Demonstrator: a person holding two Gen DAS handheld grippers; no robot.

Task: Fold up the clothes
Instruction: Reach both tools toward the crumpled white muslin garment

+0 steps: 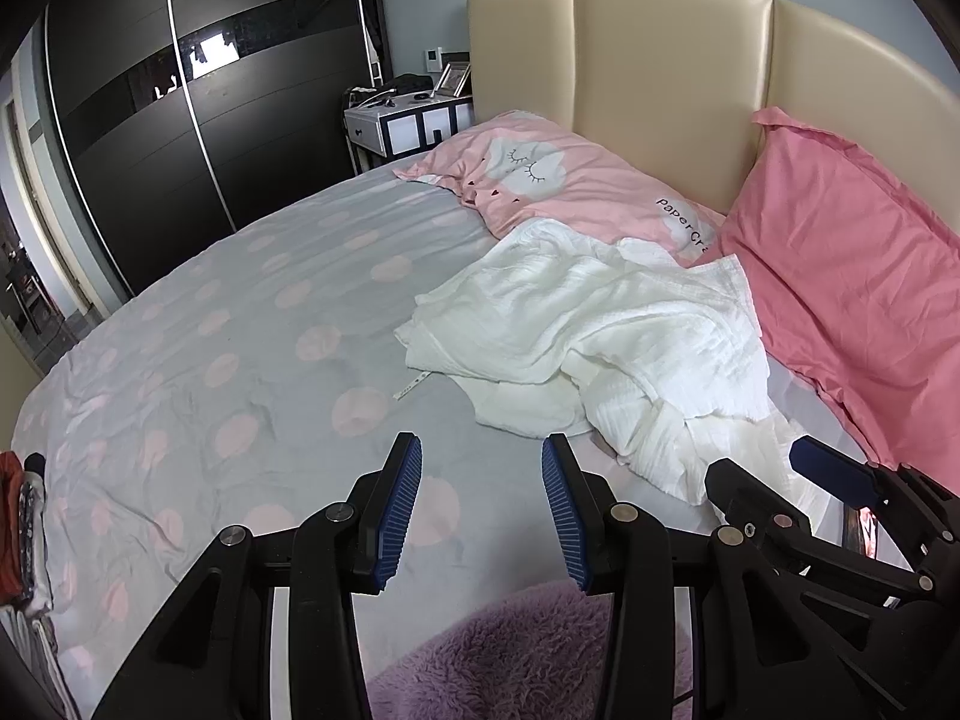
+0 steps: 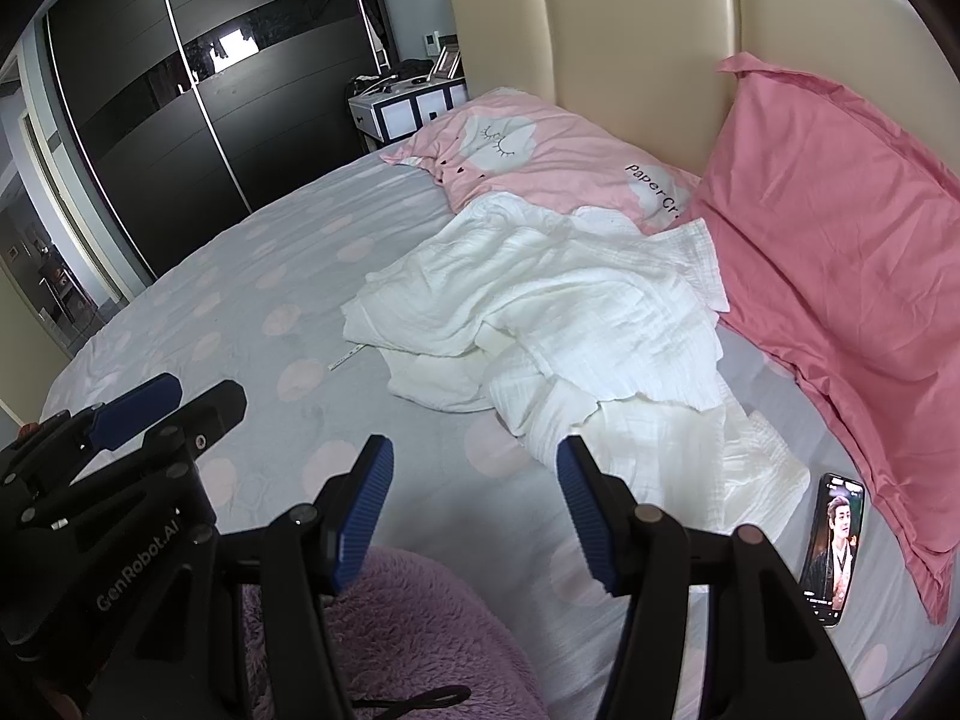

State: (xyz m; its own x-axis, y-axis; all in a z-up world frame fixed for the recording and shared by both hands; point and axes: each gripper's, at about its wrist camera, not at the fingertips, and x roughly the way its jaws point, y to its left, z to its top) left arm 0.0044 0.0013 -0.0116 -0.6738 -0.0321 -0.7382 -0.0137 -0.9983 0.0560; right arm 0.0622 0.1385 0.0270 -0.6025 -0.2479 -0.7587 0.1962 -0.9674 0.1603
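A crumpled white garment lies in a heap on the grey bed sheet with pink dots, against the pillows; it also shows in the right wrist view. My left gripper is open and empty, held above the sheet short of the garment's near edge. My right gripper is open and empty, held just before the garment's near folds. Each gripper shows in the other's view, the right one at the right edge and the left one at the left edge.
A light pink pillow and a darker pink pillow lean on the beige headboard. A lit phone lies on the sheet at right. A purple fluffy fabric is under the grippers. A stack of folded clothes sits at left. A nightstand and dark wardrobe stand behind.
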